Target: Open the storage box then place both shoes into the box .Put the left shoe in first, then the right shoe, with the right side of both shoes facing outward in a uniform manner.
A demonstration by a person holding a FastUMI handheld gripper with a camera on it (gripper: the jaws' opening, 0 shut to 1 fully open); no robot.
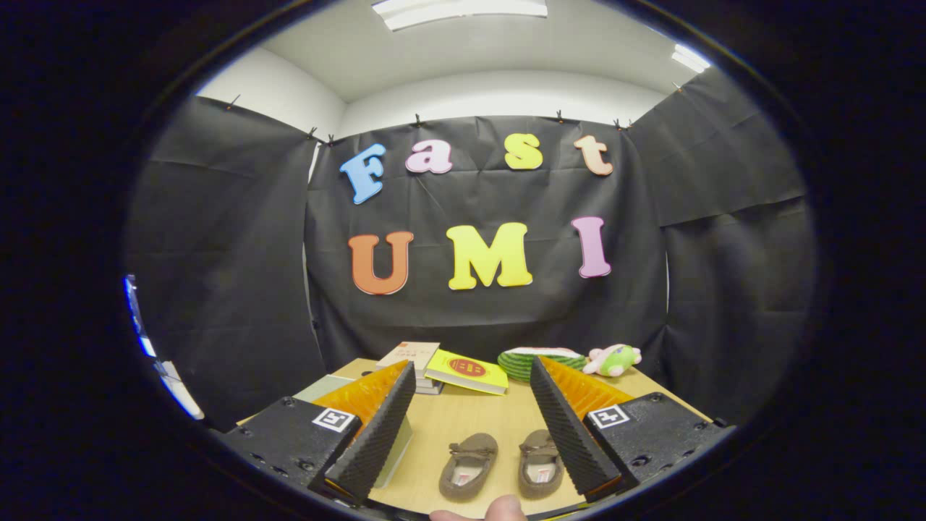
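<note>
Judging by the layout, the task has hardly begun: both shoes sit on the wooden table (470, 416), unboxed. The pale slab at the left, partly behind the left finger, may be the storage box (324, 387), though I cannot tell. The gripper (474, 412) hangs above with fingers spread wide, holding nothing. The left shoe (469, 456) and right shoe (540, 453), brown pale-lined moccasins, lie side by side between the fingers, toes pointing far.
</note>
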